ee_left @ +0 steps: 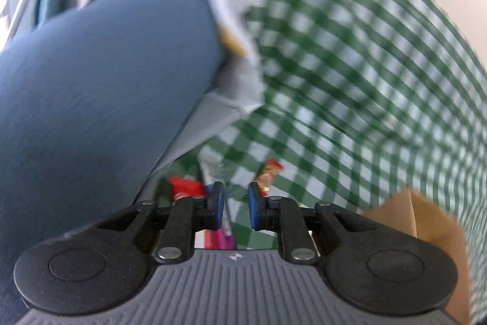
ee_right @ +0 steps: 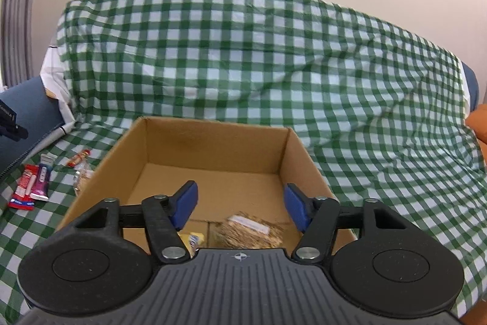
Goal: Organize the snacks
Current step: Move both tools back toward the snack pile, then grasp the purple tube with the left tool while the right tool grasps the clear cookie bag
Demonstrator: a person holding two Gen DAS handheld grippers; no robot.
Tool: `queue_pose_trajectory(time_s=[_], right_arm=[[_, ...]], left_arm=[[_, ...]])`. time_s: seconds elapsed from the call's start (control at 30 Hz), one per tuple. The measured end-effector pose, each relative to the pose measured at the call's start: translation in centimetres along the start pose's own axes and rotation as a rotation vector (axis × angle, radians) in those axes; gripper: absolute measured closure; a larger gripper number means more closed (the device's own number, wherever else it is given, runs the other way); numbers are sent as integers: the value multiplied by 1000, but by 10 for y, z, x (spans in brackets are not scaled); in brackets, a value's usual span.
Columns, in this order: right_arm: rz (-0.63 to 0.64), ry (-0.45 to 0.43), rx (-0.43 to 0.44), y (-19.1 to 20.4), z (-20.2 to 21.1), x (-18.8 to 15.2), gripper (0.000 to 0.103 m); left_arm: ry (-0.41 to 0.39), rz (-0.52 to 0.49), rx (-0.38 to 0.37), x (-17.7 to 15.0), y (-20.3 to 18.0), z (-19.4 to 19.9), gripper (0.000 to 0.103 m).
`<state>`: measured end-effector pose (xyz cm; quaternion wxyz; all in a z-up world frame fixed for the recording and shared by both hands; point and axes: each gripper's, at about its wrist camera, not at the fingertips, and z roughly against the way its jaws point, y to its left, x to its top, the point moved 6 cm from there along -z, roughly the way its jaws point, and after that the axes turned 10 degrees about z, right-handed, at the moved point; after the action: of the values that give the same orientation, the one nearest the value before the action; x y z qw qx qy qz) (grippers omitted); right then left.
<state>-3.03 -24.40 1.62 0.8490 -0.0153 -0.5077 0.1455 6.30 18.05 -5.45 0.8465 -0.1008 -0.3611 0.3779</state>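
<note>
The left wrist view is blurred. My left gripper (ee_left: 236, 204) has its blue pads drawn almost together with nothing between them. It hangs over the checked cloth near a red packet (ee_left: 185, 186), a pink packet (ee_left: 226, 230) and a red-and-gold snack (ee_left: 269, 172). My right gripper (ee_right: 240, 207) stands open over the cardboard box (ee_right: 213, 124), holding nothing. Inside the box lie a yellow packet (ee_right: 190, 239) and a clear packet of brown biscuits (ee_right: 246, 230). Left of the box, the red packet (ee_right: 21, 191), the pink packet (ee_right: 41, 181) and the red-and-gold snack (ee_right: 79, 159) lie on the cloth.
A green-and-white checked cloth (ee_right: 274, 57) covers the sofa seat and back. A blue cushion (ee_left: 106, 81) fills the left of the left wrist view. The box corner (ee_left: 426, 221) shows at that view's right. An orange cushion (ee_right: 478, 124) sits at the far right.
</note>
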Motion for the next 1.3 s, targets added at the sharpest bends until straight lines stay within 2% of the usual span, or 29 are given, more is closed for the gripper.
queue_pose_trajectory(time_s=[0.13, 0.3, 0.4, 0.47, 0.57, 0.67, 0.8, 0.93, 1.1, 1.2, 1.23, 1.3], right_arm=[[32, -16, 42, 17, 0, 16, 42], [-81, 35, 200, 62, -16, 56, 40], [-130, 92, 294, 110, -40, 77, 33], [-133, 134, 321, 141, -56, 88, 23], [-97, 212, 285, 181, -85, 99, 13], [-86, 294, 274, 213, -120, 96, 12], [14, 398, 241, 248, -164, 76, 9], [79, 474, 193, 263, -198, 56, 9], [103, 523, 155, 269, -222, 44, 9], [132, 546, 147, 270, -231, 37, 15], [141, 545, 140, 268, -232, 35, 25], [149, 523, 157, 267, -231, 34, 27]], left_arm=[[71, 106, 19, 3, 23, -11, 86], [95, 128, 20, 5, 30, -15, 86], [113, 132, 15, 0, 31, -17, 86], [122, 130, 11, -3, 30, -20, 86], [133, 134, 5, -2, 31, -23, 86], [149, 150, 5, -1, 34, -28, 86], [175, 131, 3, -4, 27, -37, 86], [194, 65, 38, -10, 18, -49, 84], [221, 53, 69, -14, 17, -64, 81], [229, 59, 76, -14, 19, -67, 80], [230, 60, 77, -14, 20, -68, 80], [234, 62, 81, -14, 21, -70, 80]])
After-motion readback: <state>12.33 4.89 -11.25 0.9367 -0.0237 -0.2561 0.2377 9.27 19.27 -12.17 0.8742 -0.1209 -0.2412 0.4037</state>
